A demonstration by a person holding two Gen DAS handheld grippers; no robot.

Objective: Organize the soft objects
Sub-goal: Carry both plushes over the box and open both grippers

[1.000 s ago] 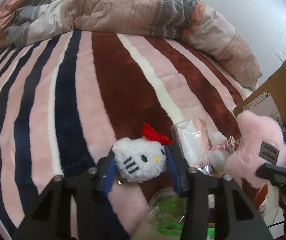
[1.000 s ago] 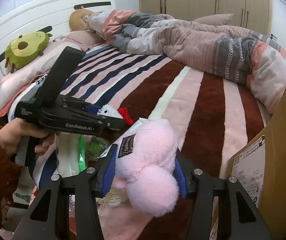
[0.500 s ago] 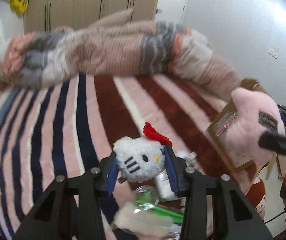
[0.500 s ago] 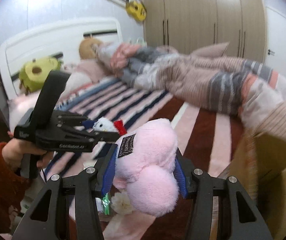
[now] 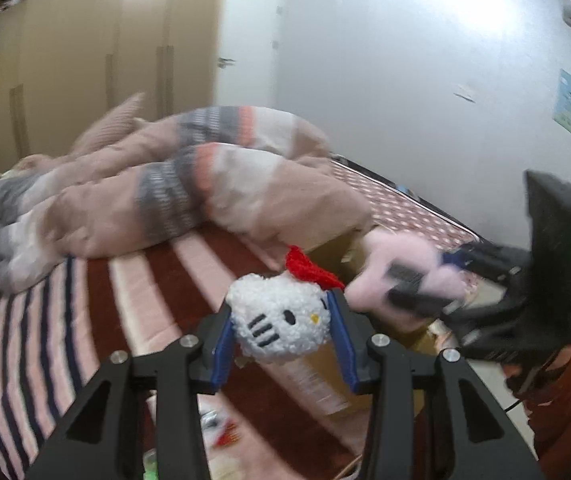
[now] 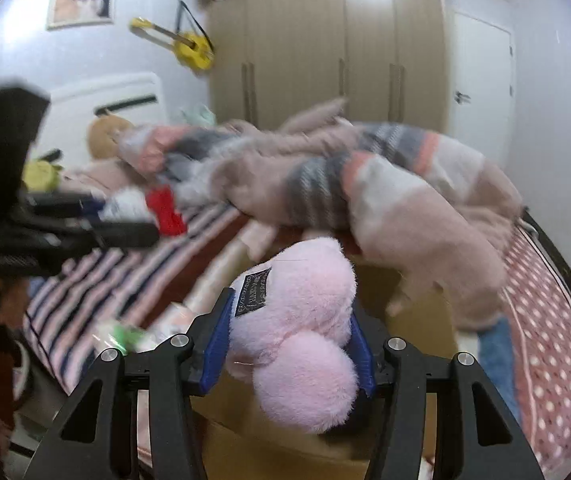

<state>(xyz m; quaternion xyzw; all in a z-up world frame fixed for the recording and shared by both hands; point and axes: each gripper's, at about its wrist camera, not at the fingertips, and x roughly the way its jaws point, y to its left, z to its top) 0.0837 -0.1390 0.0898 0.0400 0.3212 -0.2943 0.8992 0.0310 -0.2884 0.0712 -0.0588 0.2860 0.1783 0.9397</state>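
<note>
The bed (image 5: pixel 97 288), covered by a blanket striped in maroon, pink, white and navy, filled the lower left of the left wrist view, from about 7 to 10 o'clock. A rumpled quilt (image 5: pixel 157 200) in pink, grey and beige lay heaped across its far side, toward 10 o'clock in that view and from 11 to 3 o'clock in the right wrist view (image 6: pixel 365 184). Behind it stood a tall beige wardrobe (image 6: pixel 325 40), at 12 o'clock for the right camera. A brown cardboard box (image 6: pixel 417 312) sat beside the bed, directly under and beyond the right claw; in the left wrist view its flap (image 5: pixel 325 372) showed just past the left claw at 5 o'clock.

The right claw (image 6: pixel 289 340) was clenched on a pink plush toy (image 6: pixel 301 328), which bulged out between the blue pads, a dark label on its upper left side. The toy hung in the air above the open box. From the left camera the same toy (image 5: pixel 397 272) appeared blurred at 3 o'clock, with the black right-hand device behind it.

The left claw (image 5: pixel 281 332) was clenched on a small white cat plush (image 5: pixel 279 320) with a red bow, black whiskers and a yellow nose, its face toward the camera. It was held up off the bed, near the box edge and just left of the pink toy. In the right wrist view it showed only as a blurred white and red patch (image 6: pixel 157 208) at 9 o'clock.

A yellow toy guitar (image 6: pixel 189 48) hung on the wall at 11 o'clock.
</note>
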